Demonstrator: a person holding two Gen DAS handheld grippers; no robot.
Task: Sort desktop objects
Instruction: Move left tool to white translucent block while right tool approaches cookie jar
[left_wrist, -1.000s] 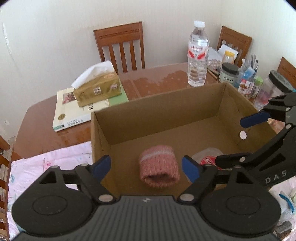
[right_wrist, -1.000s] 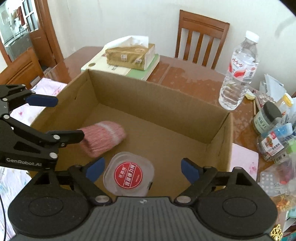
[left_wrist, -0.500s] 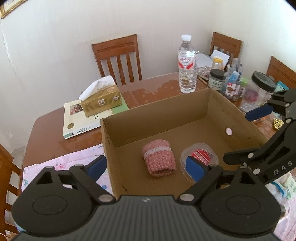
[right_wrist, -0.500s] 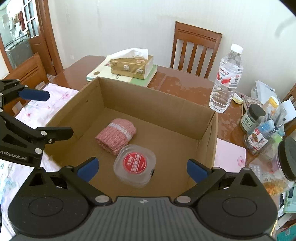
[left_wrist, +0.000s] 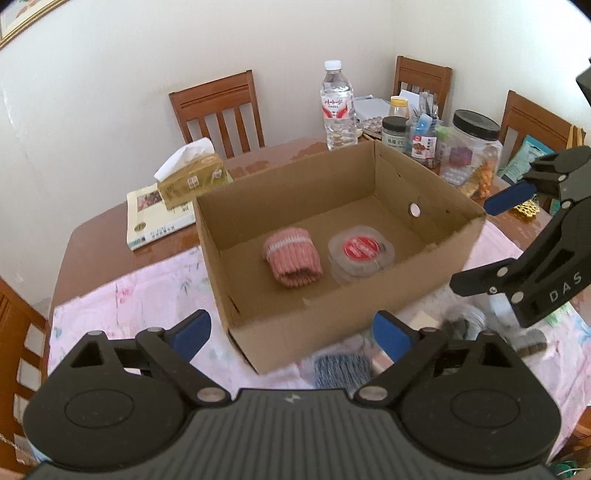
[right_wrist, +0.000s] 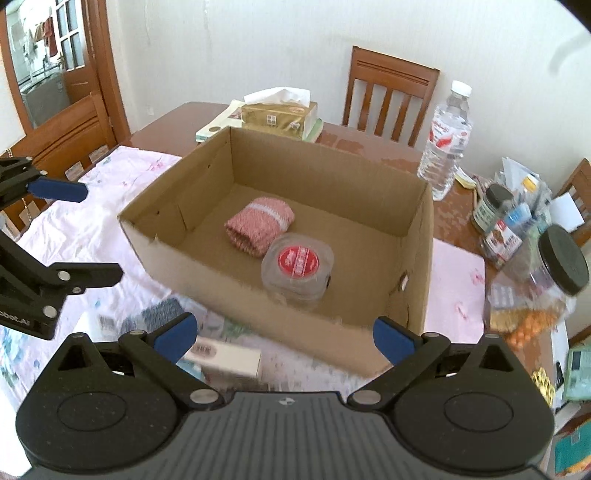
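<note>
An open cardboard box (left_wrist: 332, 325) (right_wrist: 240, 280) stands on a pink floral cloth (left_wrist: 147, 295). Inside it lie a pink knitted roll (left_wrist: 293, 258) (right_wrist: 258, 225) and a clear plastic tub with a red label (left_wrist: 360, 253) (right_wrist: 297, 269), side by side. My left gripper (left_wrist: 291, 330) (right_wrist: 86, 232) is open and holds nothing, raised over the near side of the box. My right gripper (right_wrist: 284, 335) (left_wrist: 484, 240) is also open and holds nothing, near the box's right corner. In front of the box lie a blue knitted piece (left_wrist: 341, 369) and a small white carton (right_wrist: 225, 360), both blurred.
Behind the box are a water bottle (left_wrist: 338, 107), a tissue box on a book (left_wrist: 192, 177) and a crowd of jars and bottles (left_wrist: 469, 147) at the right. Wooden chairs (left_wrist: 218, 107) ring the table. A blurred glass jar (left_wrist: 465, 321) lies near the box's front right.
Both grippers have drawn back and up, out of the box, staying open. The box looks farther off, and the things lying in front of it have come into view.
</note>
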